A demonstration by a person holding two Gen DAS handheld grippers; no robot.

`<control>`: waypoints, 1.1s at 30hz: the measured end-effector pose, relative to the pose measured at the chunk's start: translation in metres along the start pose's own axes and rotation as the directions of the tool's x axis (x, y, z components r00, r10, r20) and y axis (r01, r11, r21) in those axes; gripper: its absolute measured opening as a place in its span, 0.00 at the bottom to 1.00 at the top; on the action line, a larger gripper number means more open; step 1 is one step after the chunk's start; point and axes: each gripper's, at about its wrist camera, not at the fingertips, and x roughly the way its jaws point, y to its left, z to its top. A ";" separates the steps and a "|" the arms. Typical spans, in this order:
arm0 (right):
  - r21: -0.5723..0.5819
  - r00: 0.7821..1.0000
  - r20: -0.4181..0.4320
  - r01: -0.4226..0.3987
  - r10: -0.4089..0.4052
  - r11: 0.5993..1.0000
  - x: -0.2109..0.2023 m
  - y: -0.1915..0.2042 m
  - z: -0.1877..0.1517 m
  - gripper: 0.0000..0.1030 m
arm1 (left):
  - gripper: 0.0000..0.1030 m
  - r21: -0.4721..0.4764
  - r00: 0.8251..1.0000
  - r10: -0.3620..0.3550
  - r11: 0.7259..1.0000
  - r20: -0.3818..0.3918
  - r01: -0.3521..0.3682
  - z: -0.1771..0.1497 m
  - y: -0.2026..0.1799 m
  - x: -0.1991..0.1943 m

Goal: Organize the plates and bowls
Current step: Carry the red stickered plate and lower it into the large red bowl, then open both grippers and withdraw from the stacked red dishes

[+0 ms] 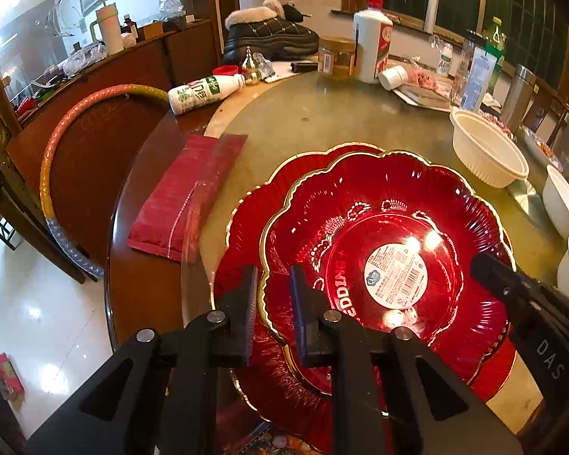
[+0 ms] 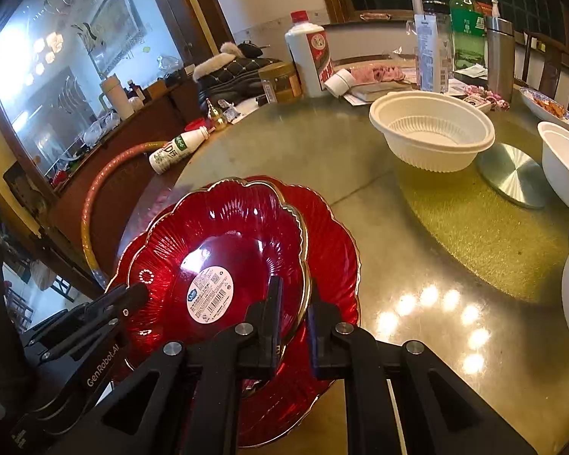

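The top red plate sits on a second red plate on the bench. The left claw has its 2 fingers a little apart, 1 on each side of the top plate's gold rim. The right claw does the same on the far rim. I cannot tell if they squeeze yet. I think both should pinch gently and move together, keeping the plate flat. 3 white bowls wait ahead of the right claw.
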 end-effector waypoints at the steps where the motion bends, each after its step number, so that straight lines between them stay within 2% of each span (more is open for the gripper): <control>1: -0.006 1.000 -0.002 0.007 -0.007 1.000 0.000 0.001 0.000 0.10 | 0.15 0.003 1.000 0.005 1.000 0.003 -0.005 0.001 -0.001 0.000; 5: -0.022 0.999 -0.015 0.029 -0.030 0.999 0.001 0.003 0.001 0.11 | 0.15 0.006 1.000 0.010 1.000 -0.006 -0.010 0.001 -0.002 0.001; 12: -0.067 0.996 -0.051 0.064 -0.067 0.996 0.002 0.012 0.001 0.20 | 0.15 0.000 1.000 0.019 1.000 -0.013 -0.019 0.003 -0.002 -0.002; 16: -0.063 0.998 -0.043 0.045 -0.048 0.997 -0.005 0.012 0.002 0.34 | 0.16 -0.045 1.000 -0.019 0.999 -0.025 0.018 0.003 0.005 -0.005; 17: -0.065 0.998 -0.040 0.043 -0.046 0.997 -0.007 0.013 0.002 0.41 | 0.18 -0.056 0.999 -0.029 0.998 -0.021 0.028 0.003 0.007 -0.008; 18: -0.070 0.998 -0.027 0.055 -0.057 0.996 -0.011 0.014 0.002 0.54 | 0.24 -0.066 0.999 -0.038 0.997 -0.017 0.037 0.003 0.007 -0.011; 19: -0.076 0.999 -0.009 0.048 -0.049 0.996 -0.015 0.015 0.003 0.56 | 0.36 -0.079 0.999 -0.042 0.996 -0.010 0.041 0.003 0.008 -0.015; 20: -0.078 0.999 0.001 0.049 -0.049 0.996 -0.019 0.016 0.003 0.62 | 0.40 -0.087 0.998 -0.055 0.995 0.001 0.055 0.003 0.009 -0.018; 22: -0.072 0.998 0.029 0.054 -0.052 0.996 -0.030 0.015 0.003 0.65 | 0.53 -0.114 0.997 -0.076 0.990 0.031 0.079 0.003 0.012 -0.027; 24: -0.051 0.998 0.060 0.035 -0.032 0.998 -0.041 0.011 0.004 0.67 | 0.60 -0.160 0.995 -0.070 0.984 0.077 0.081 0.003 0.016 -0.041; 26: -0.012 0.995 0.104 -0.003 0.005 1.000 -0.056 0.003 0.002 0.74 | 0.63 -0.214 0.986 -0.064 0.972 0.152 0.096 0.003 0.022 -0.058; 28: 0.023 0.985 0.169 -0.045 0.040 0.999 -0.074 -0.008 -0.003 0.81 | 0.79 -0.259 0.972 -0.056 0.959 0.229 0.116 0.001 0.026 -0.075; 31: 0.067 0.974 0.220 -0.077 0.061 0.995 -0.091 -0.027 -0.010 0.83 | 0.82 -0.272 0.939 -0.061 0.949 0.338 0.160 -0.003 0.019 -0.098; 33: 0.124 0.971 0.230 -0.099 0.068 0.987 -0.100 -0.047 -0.017 0.83 | 0.82 -0.225 0.930 -0.106 0.955 0.351 0.194 -0.004 0.003 -0.104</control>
